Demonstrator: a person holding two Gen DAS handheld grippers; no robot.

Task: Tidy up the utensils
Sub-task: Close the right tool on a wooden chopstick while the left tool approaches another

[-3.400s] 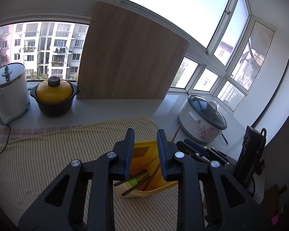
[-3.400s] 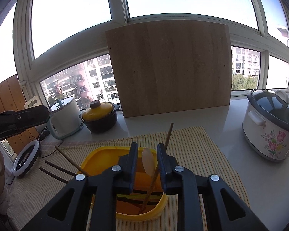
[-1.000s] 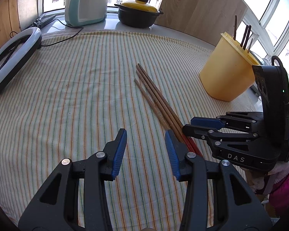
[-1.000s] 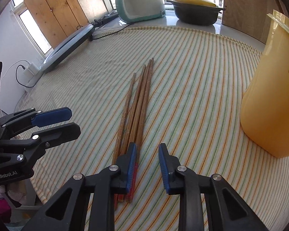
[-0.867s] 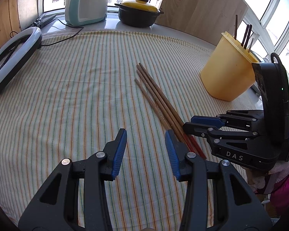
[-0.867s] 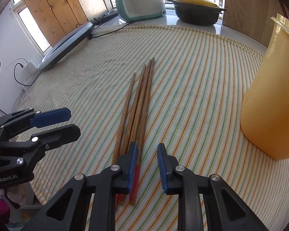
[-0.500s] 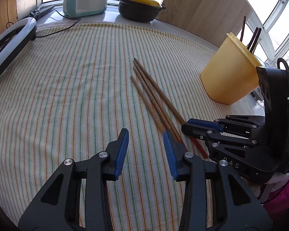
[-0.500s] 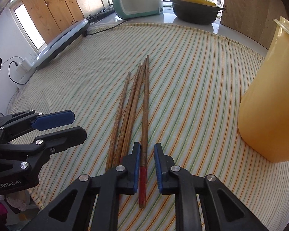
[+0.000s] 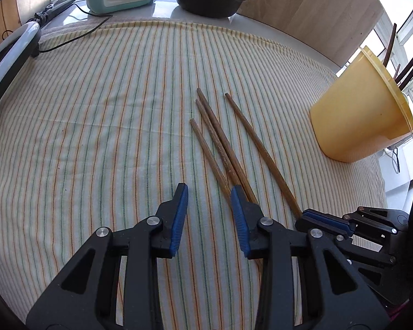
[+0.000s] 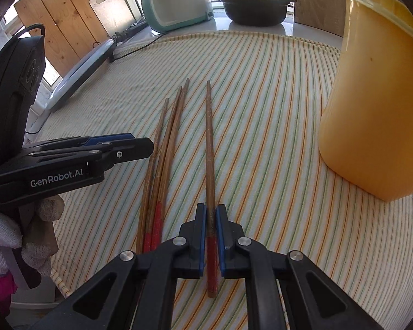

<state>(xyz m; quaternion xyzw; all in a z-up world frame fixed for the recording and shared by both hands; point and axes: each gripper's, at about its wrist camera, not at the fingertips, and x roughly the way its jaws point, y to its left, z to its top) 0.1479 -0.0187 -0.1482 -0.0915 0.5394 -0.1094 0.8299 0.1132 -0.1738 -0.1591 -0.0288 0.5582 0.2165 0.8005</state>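
- The right hand-held gripper is clamped on one chopstick, set apart from the other three on the bench cloth
- The left hand-held gripper hangs apart, empty
- The yellow tub, far right, holds several utensils; four chopsticks are left to go in

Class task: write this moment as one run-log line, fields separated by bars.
right gripper: jaws shut on one chopstick | left gripper: open, empty | three chopsticks on striped cloth | yellow container: upright
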